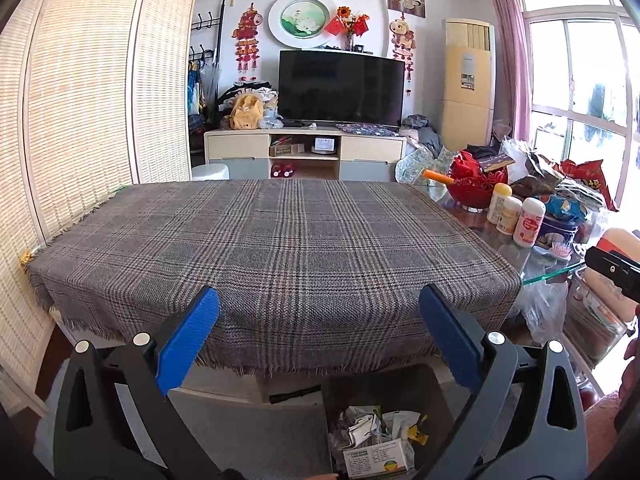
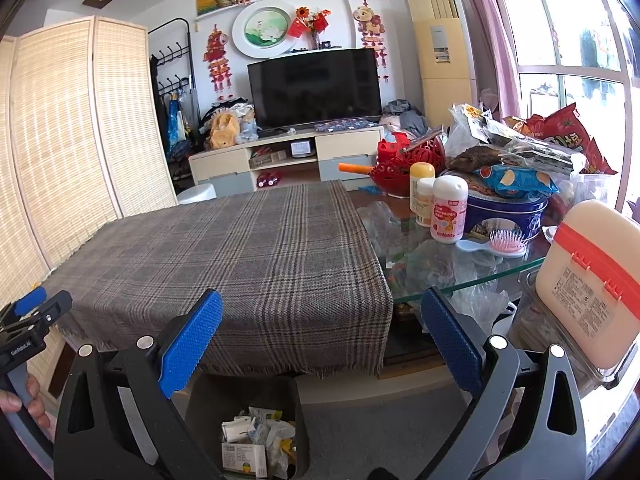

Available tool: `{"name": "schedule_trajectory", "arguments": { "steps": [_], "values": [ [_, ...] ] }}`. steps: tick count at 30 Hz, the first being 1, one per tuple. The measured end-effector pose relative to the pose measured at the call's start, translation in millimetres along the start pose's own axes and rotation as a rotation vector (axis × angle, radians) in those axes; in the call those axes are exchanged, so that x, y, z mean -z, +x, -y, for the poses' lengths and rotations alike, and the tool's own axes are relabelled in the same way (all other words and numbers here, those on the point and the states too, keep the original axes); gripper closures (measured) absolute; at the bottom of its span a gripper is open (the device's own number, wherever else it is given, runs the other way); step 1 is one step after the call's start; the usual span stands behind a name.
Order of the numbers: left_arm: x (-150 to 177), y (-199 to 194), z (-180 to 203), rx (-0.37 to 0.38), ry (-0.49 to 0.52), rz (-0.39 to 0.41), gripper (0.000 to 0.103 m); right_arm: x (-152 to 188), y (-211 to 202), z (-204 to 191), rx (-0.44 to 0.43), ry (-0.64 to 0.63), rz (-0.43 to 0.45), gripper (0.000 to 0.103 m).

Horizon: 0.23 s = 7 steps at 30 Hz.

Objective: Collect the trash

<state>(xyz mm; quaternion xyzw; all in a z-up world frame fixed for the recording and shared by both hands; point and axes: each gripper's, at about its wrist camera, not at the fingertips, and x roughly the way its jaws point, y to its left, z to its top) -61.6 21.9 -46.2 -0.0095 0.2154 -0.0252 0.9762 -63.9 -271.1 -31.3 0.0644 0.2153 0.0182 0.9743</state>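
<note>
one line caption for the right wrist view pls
Open right gripper above a trash bin of wrappers, facing a bare plaid tablecloth.

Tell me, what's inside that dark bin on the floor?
The bin holds crumpled wrappers and a small printed carton. Whatever lies deeper is covered by that top layer.

Daylight poured through the window (image 2: 568, 92) at right, overexposing its panes and glaring off the glass tabletop (image 2: 452, 268). Fisheye distortion bowed the edges; dark vignetting filled corners, focus stayed sharp.
</note>
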Motion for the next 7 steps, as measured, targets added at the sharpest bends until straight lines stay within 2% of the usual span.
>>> {"name": "schedule_trajectory", "arguments": {
  "steps": [7],
  "values": [
    [0.3,1.6,4.2,0.015,0.025,-0.013,0.008,0.0,0.3,0.5,0.001,0.001,-0.002,0.003]
  ]
}}
